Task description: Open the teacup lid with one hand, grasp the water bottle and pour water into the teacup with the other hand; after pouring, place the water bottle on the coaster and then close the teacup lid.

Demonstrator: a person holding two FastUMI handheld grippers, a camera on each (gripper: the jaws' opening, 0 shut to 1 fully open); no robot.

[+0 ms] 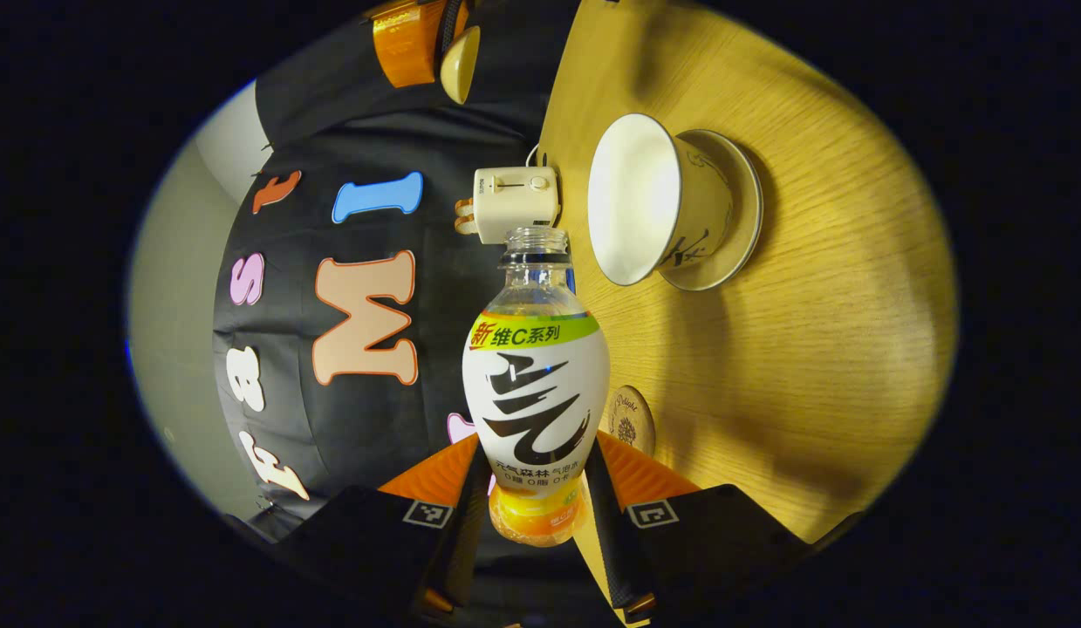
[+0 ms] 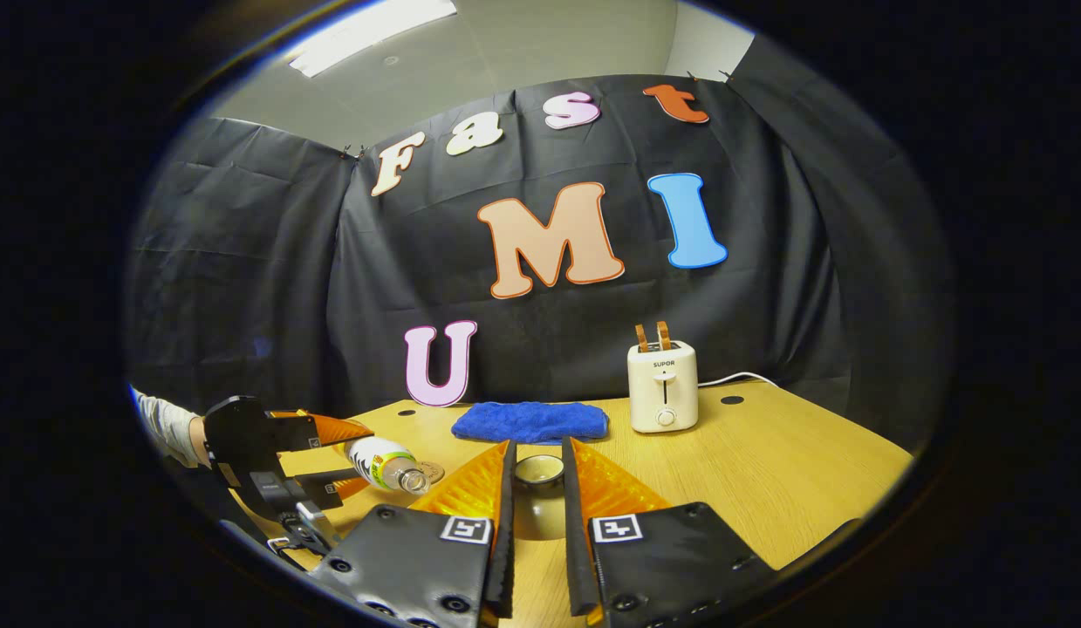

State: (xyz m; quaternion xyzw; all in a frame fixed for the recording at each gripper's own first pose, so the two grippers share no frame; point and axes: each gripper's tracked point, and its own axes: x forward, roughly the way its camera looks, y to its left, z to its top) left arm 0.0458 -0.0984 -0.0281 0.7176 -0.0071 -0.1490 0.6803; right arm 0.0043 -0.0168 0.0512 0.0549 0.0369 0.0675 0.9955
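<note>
Between my left jaws the bottle (image 1: 535,384) is pinched, both fingers pressed to its lower body. In the left gripper view that scene appears rolled on its side: the bottle's open, capless mouth points toward the toaster (image 1: 516,202) at the booth wall, and the surface (image 1: 819,366) fills the right half. From the right gripper view the left gripper (image 2: 331,453) shows at the lower left with a sleeved hand (image 2: 169,429) behind it, and the bottle it holds is tipped nearly flat, mouth aimed toward the middle of the surface.

Just right of the bottle's neck in the left gripper view sits the teacup (image 1: 655,199) on its saucer (image 1: 739,209), uncovered, its pale inside facing the camera; I cannot tell if any water is in it. The bottle's mouth is near the cup's rim but beside it, not over it. A round coaster (image 1: 632,420) lies on the surface just behind the bottle's belly, bare.

My right jaws pinch the lid (image 2: 539,471), a small domed piece gripped between both fingers and held above the surface. In the left gripper view the right gripper (image 1: 418,35) shows at the top edge with the lid's pale underside beside it.

Farther back, a blue cloth (image 2: 530,420) lies folded near the wall, with the toaster to its right, two slices standing in its slots and a cord (image 2: 739,378) trailing off to the right.
</note>
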